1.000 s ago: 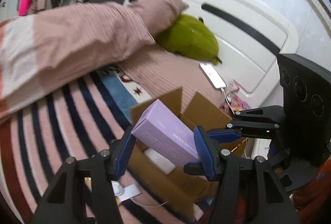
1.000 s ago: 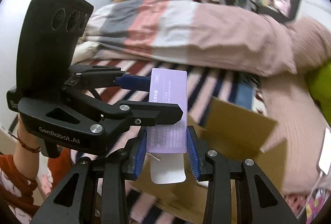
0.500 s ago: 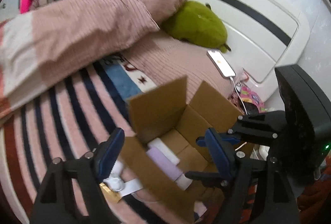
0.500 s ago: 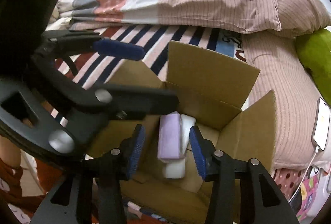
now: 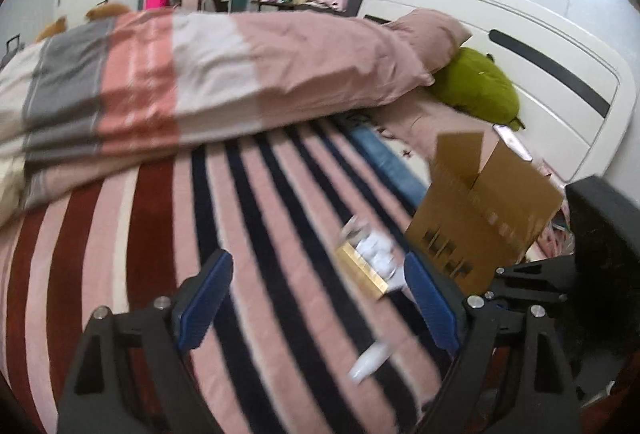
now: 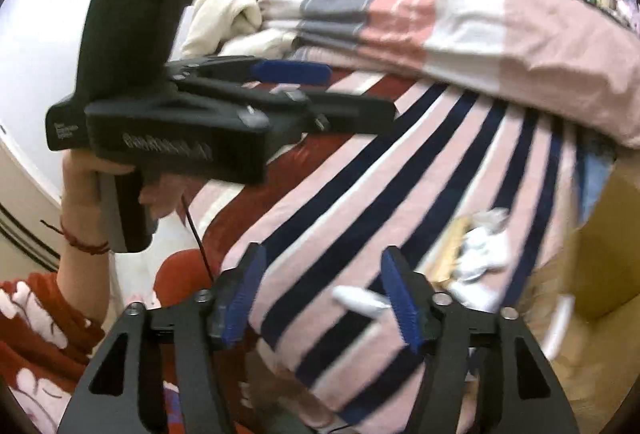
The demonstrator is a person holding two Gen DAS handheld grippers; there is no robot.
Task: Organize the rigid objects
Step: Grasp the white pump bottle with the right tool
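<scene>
1. You are carrying the left gripper (image 5: pixel 316 304) with its jaws opening and nothing between them; only the striped bedspread (image 5: pixel 256 218) shows through the gap.
2. You are holding the right gripper (image 6: pixel 322 298) the same way: jaws opening, pads bare, with a small white tube (image 6: pixel 362 300) lying on the cover just inside the pad at 3 o'clock, untouched.
3. The remaining things are lying at 1 o'clock from the left gripper: a flat gold-edged box (image 5: pixel 362 272) with a crumpled white item (image 5: pixel 376 248) on it, blurred beyond closer naming.
4. The cardboard box (image 5: pixel 484 230) is standing just beyond them at 2 o'clock, flaps up; its contents are hidden from here.
5. The gold-edged box probably is handling as light, stiff card; take it across its narrow sides, near the middle, so it is not tipping.
6. The tube looks smooth and apt to roll on soft bedding; close on its body crosswise, pressing gently downward.
</scene>
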